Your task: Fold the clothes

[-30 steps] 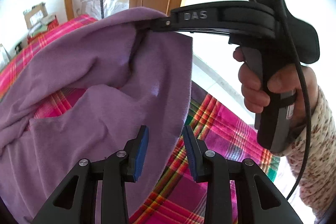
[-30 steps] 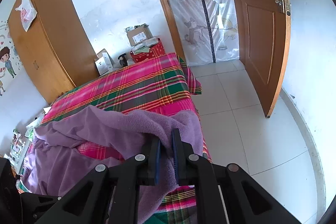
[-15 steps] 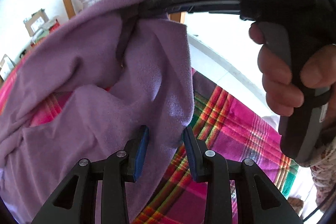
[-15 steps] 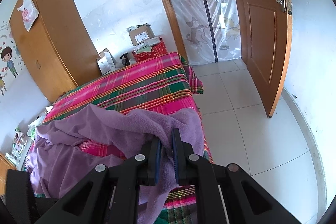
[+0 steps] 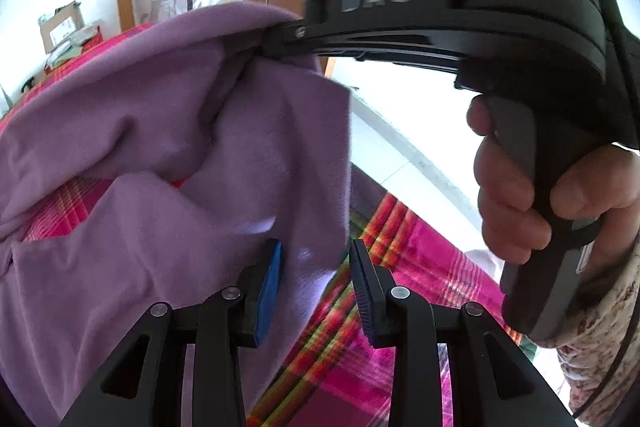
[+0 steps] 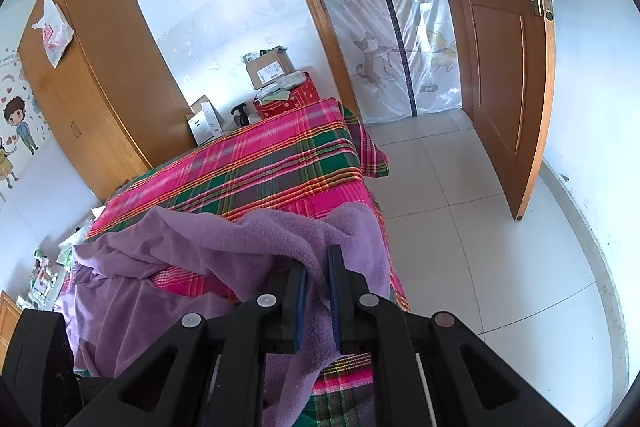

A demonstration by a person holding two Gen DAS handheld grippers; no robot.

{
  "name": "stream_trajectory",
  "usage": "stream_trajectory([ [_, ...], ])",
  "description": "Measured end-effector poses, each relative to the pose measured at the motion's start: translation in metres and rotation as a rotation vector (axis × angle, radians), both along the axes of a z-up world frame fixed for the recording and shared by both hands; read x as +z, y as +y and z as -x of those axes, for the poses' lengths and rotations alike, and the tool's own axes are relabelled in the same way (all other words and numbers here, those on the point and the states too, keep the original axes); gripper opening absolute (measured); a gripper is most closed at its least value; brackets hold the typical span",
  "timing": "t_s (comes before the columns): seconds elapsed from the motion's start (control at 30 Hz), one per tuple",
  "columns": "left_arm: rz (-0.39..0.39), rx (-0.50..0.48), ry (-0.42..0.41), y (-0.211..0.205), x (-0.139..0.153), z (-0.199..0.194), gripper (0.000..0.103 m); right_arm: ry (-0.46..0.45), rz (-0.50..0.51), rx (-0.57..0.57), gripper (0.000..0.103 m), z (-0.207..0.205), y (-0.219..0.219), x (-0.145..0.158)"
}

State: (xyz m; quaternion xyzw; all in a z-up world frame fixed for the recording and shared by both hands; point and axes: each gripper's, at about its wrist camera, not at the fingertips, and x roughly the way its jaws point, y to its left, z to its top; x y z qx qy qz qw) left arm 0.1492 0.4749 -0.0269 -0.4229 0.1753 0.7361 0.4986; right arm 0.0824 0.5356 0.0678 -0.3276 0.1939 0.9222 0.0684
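Two grippers work on one purple fleece garment (image 6: 248, 247), which lies bunched on the near end of a bed covered with a pink, green and orange plaid bedspread (image 6: 272, 163).

Right gripper (image 6: 316, 291): nearly closed, its blue pads clamped on a raised fold of the garment. The fold is lifted clear of the bedspread, and the cloth drapes down from the pads on both sides. In the left wrist view this gripper (image 5: 280, 39) enters from the upper right, held by the person's right hand (image 5: 532, 195) in a floral-patterned sleeve (image 5: 600, 339).

Left gripper (image 5: 316, 267): partly open, angled downward. The hanging right edge of the garment (image 5: 200, 155) sits in front of the gap between its blue pads (image 5: 270, 279); whether the pads touch the cloth cannot be told.

Surroundings: a wooden wardrobe (image 6: 92, 75) stands at the far left, cardboard boxes (image 6: 272, 67) beyond the far end of the bed, and an open wooden door (image 6: 500, 39) at the right above a tiled floor (image 6: 460, 227).
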Motion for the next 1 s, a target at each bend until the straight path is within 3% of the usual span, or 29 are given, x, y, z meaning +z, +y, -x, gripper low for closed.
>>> stream_trajectory([
  [0.13, 0.031, 0.033, 0.041, 0.000, -0.010, -0.022, 0.036, -0.009, 0.005, -0.006, 0.010, 0.001, 0.002, -0.002],
  [0.4, -0.005, 0.040, -0.071, -0.012, -0.025, -0.011, 0.036, -0.007, 0.015, 0.003, 0.010, 0.002, 0.005, -0.004],
  [0.47, -0.011, 0.045, -0.084, -0.014, -0.030, -0.009, 0.022, -0.006, 0.023, 0.005, 0.010, 0.003, 0.006, -0.004],
  [0.5, -0.011, 0.047, -0.089, -0.014, -0.033, -0.008, 0.010, -0.004, 0.028, 0.004, 0.010, 0.003, 0.006, -0.004],
  [0.57, -0.017, 0.051, -0.104, -0.015, -0.039, -0.006, 0.005, 0.000, 0.037, 0.005, 0.010, 0.002, 0.008, -0.004],
  [0.67, -0.042, 0.064, -0.137, -0.019, -0.045, -0.003, 0.004, 0.000, 0.038, 0.001, 0.010, 0.001, 0.010, -0.004],
  [1.0, -0.111, -0.030, -0.063, -0.038, -0.043, -0.030, 0.004, 0.009, 0.024, -0.012, 0.010, 0.008, 0.016, 0.002],
])
